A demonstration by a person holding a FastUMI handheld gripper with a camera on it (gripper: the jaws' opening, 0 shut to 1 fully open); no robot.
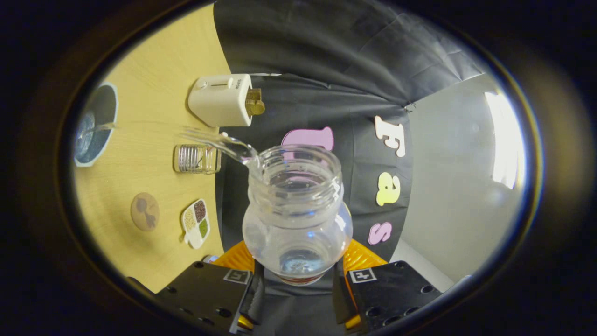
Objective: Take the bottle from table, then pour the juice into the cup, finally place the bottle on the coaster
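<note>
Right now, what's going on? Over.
Tongs shut on bottle, tipped. Liquid streaming out towards cup. Coaster beside cup, bare. Toaster near cup.

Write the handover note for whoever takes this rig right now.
Hand-held gripper: shut on the bottle, tipped sideways.
Pouring now: a clear stream leaves the bottle's mouth toward the cup on the table; some liquid remains in the bottle.
Coaster lies bare, past a ribbed glass jar.
Done: pick-up. Left: finish the pour, right the bottle, stand it on the coaster.
</note>
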